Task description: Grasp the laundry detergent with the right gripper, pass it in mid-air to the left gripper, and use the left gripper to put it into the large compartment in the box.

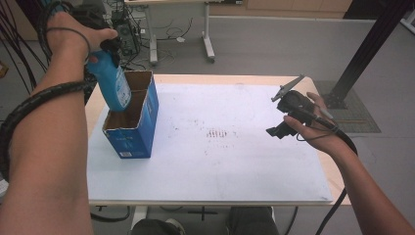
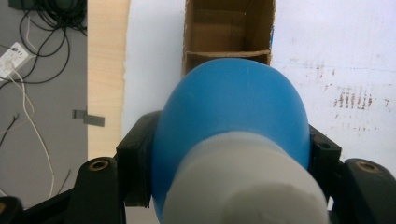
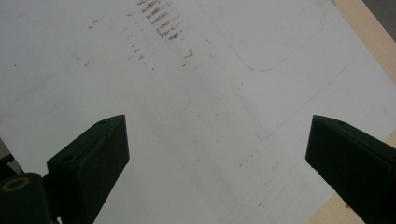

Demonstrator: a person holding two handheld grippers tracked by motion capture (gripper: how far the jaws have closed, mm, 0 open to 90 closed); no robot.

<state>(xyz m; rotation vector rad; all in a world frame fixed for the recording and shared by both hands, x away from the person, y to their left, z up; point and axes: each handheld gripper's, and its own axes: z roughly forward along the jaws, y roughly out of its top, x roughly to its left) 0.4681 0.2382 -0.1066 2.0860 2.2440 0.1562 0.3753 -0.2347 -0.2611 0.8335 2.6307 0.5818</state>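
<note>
My left gripper [image 1: 105,51] is raised at the far left, shut on a blue bottle [image 1: 112,85] near its white-capped neck. The bottle hangs base-down, and its lower end dips into the open top of a blue cardboard box [image 1: 132,134]. In the left gripper view the blue bottle [image 2: 233,107] bulges between the two black jaws of the left gripper [image 2: 229,154], with the brown inside of the box [image 2: 227,32] beyond it. At the right, my right gripper [image 1: 276,115] hovers over the white mat. In its own view the right gripper [image 3: 217,144] stands open, nothing between its jaws.
The white mat [image 1: 220,161] covers most of the wooden table [image 1: 337,181] and bears brown smudges [image 1: 216,133] at its middle. The box stands at the mat's left edge. Cables and table legs [image 1: 208,44] lie on the floor beyond.
</note>
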